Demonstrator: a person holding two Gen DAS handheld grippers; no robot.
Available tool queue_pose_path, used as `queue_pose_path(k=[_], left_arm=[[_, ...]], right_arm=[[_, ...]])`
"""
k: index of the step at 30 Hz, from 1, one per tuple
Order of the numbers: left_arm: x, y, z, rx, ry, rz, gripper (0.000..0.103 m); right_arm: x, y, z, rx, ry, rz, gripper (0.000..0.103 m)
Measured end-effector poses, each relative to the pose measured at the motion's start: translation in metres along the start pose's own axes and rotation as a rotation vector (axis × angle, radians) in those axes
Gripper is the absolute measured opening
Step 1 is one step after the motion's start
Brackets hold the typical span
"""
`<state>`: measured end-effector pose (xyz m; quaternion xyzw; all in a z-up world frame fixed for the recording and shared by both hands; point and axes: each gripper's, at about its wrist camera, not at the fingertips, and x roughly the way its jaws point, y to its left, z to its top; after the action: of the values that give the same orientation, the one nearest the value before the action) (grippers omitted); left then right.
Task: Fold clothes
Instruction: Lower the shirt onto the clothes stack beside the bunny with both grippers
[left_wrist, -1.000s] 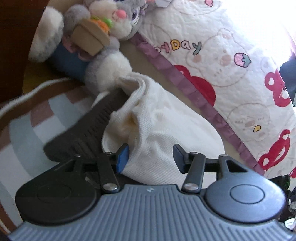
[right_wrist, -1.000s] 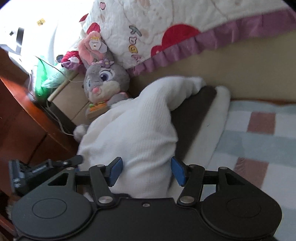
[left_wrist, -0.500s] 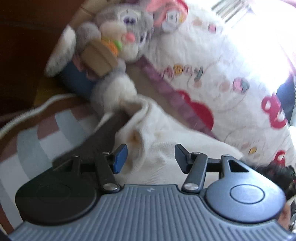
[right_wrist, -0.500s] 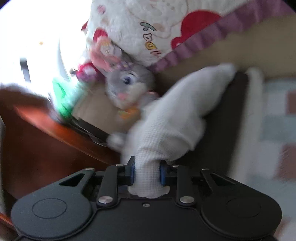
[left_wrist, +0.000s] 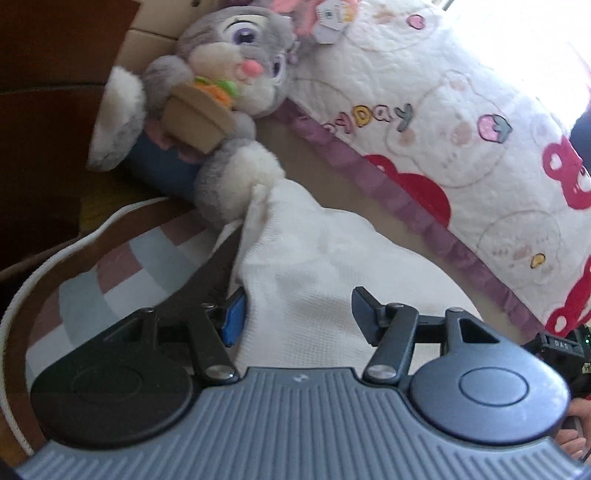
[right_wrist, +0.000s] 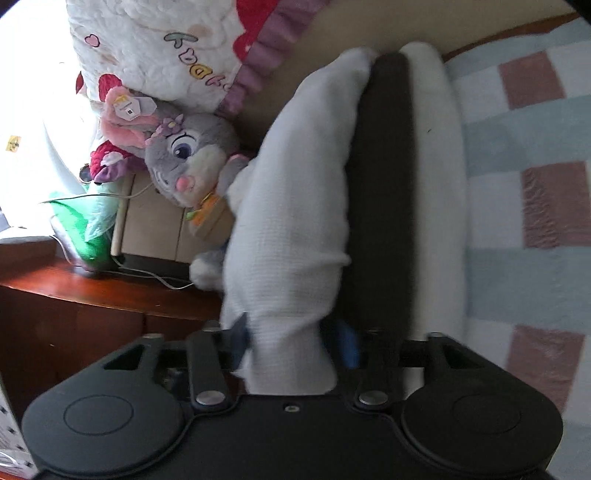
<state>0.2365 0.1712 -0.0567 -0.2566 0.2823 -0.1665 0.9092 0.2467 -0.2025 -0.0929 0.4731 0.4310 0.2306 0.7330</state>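
wrist views, close, sharing white garment (left_wrist: 314, 258)

Cream waffle-knit garment (left_wrist: 317, 266) lies bunched atop dark folded cloth (right_wrist: 380, 206).

We see a cream waffle-knit garment (left_wrist: 314, 258) on a dark grey one (right_wrist: 380, 184), over a blanket (right_wrist: 517, 147) checked pale blue, white and dusty pink. The plush rabbit (left_wrist: 229, 74) is grey and white; the quilt (left_wrist: 461, 110) is white with red bears and a purple frill.

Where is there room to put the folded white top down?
The checked blanket beside the dark garment lies bare. The tan strip between the white top and the quilt's purple frill is narrow. Around the plush bunny it is crowded.
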Motion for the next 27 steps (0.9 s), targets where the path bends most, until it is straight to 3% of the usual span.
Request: queue_pose_path(k=[4, 6, 7, 9, 11, 14, 17, 20, 23, 24, 26, 27], left_arm=[[-0.009, -0.009, 0.001, 0.059, -0.046, -0.022, 0.059], [-0.019, -0.016, 0.002, 0.098, -0.089, -0.032, 0.059], [-0.024, -0.019, 0.003, 0.118, -0.111, -0.036, 0.059], [-0.037, -0.029, 0.006, 0.174, -0.155, -0.046, 0.06], [-0.049, -0.04, 0.008, 0.239, -0.188, -0.056, 0.071], [-0.051, -0.056, 0.005, 0.346, -0.166, -0.072, 0.075], [-0.033, -0.072, -0.007, 0.469, -0.066, -0.089, 0.078], [-0.009, -0.085, -0.021, 0.545, -0.011, -0.048, 0.08], [0.018, -0.092, -0.032, 0.581, -0.038, 0.109, 0.083], [0.026, -0.095, -0.036, 0.606, -0.063, 0.187, 0.078], [0.033, -0.104, -0.039, 0.698, -0.134, 0.383, 0.031], [0.027, -0.105, -0.035, 0.695, -0.165, 0.41, 0.022]], right_arm=[[0.01, 0.008, 0.002, -0.107, -0.027, 0.011, 0.064], [0.02, 0.019, 0.009, -0.166, -0.031, 0.021, 0.043], [0.025, 0.026, 0.017, -0.161, -0.014, 0.039, 0.039], [0.03, 0.044, 0.032, -0.124, -0.001, 0.091, 0.036], [0.032, 0.062, 0.045, -0.087, 0.011, 0.122, 0.036], [0.033, 0.08, 0.055, -0.051, 0.029, 0.106, 0.036], [0.033, 0.081, 0.058, 0.009, 0.031, 0.112, 0.036], [0.032, 0.08, 0.057, 0.053, 0.025, 0.121, 0.036], [0.031, 0.071, 0.052, 0.114, 0.02, 0.147, 0.036], [0.031, 0.069, 0.051, 0.131, 0.016, 0.158, 0.036], [0.029, 0.065, 0.051, 0.161, 0.004, 0.18, 0.036], [0.027, 0.064, 0.051, 0.166, -0.009, 0.189, 0.036]])
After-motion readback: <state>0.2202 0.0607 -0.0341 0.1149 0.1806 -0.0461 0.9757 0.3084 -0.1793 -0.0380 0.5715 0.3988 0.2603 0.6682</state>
